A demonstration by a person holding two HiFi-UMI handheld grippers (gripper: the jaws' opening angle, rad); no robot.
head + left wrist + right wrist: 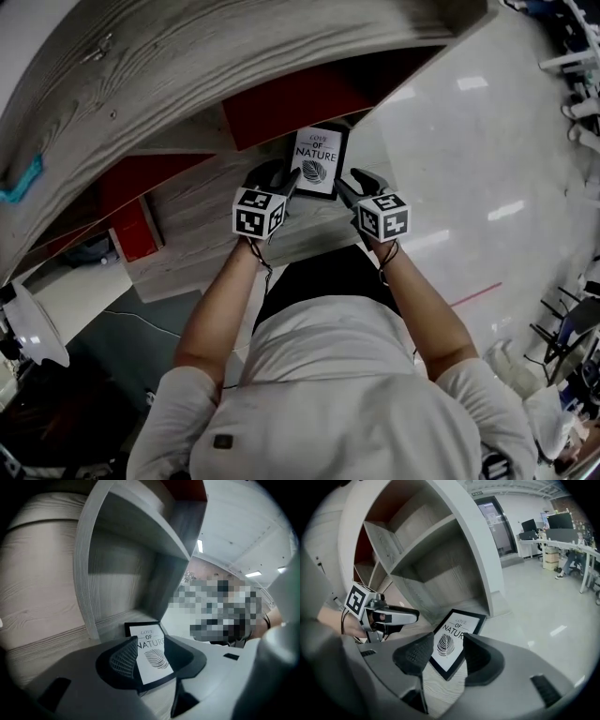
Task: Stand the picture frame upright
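On the lowest board of the grey wood-grain shelf unit (187, 220), the black-rimmed rectangular picture frame (317, 161) lies flat. Approach step: my left gripper (278, 180) and right gripper (359, 185) flank its near edge, jaws wide, empty. Next, I judge: grip both side rims, tilt upward.

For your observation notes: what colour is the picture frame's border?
Black, around the picture frame; clearest in the right gripper view.

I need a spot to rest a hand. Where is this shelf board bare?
Bare: the shelf board left of the left gripper, and a strip between the picture frame and the front edge. Crowded: the frame's sides, where that and the right gripper flank it.
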